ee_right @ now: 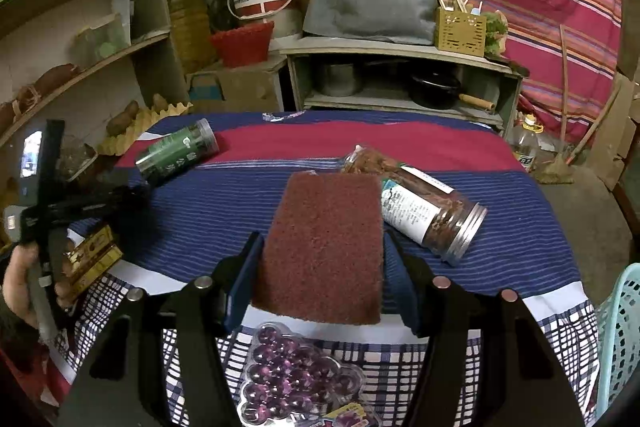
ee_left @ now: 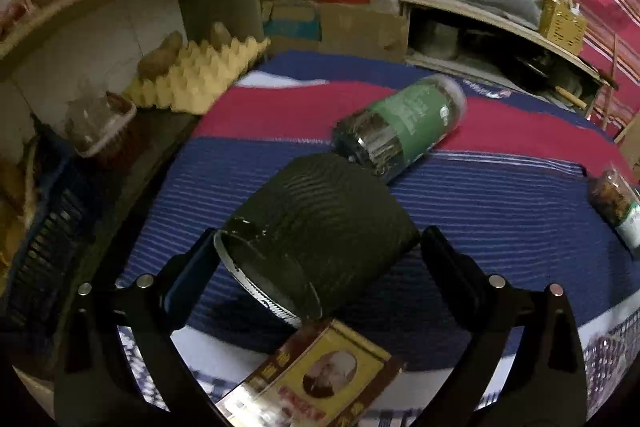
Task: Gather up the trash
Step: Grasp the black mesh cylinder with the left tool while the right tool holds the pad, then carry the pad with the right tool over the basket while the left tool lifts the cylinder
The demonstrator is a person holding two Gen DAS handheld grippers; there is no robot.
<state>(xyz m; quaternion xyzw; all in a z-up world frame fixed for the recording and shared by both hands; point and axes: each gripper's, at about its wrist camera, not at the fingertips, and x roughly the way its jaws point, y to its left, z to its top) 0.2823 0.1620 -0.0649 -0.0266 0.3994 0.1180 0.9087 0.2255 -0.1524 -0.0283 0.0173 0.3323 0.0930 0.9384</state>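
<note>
- The left hand-held gripper (ee_left: 316,247) stands wide open around a dark ribbed can (ee_left: 316,227) that lies on its side on the striped cloth of the bench (ee_left: 500,211). The can's long axis runs slantwise, its open, toothed rim turned toward the near left finger (ee_left: 192,267) and its closed end away toward the upper right. Neither finger can be seen pressing the can; whether the left finger touches the rim cannot be told.
- Just below the can, toward the camera, lies a yellow and red box (ee_left: 320,383) with a portrait on it. Beyond the can lies a green-labelled jar (ee_left: 404,127), also on its side.
- The right hand-held gripper (ee_right: 324,255) is closed partway on a brown scouring pad (ee_right: 324,247), its two fingers against the pad's long edges, the pad pointing straight ahead.
- A spice jar (ee_right: 420,207) with a metal cap lies just right of the pad, cap end nearer the right finger (ee_right: 400,267).
- A plastic tray of purple sweets (ee_right: 292,375) lies nearest, beneath this gripper.
- Judgement: the left gripper is the nearer to the can, and needs only to close across its ribbed wall.
</note>
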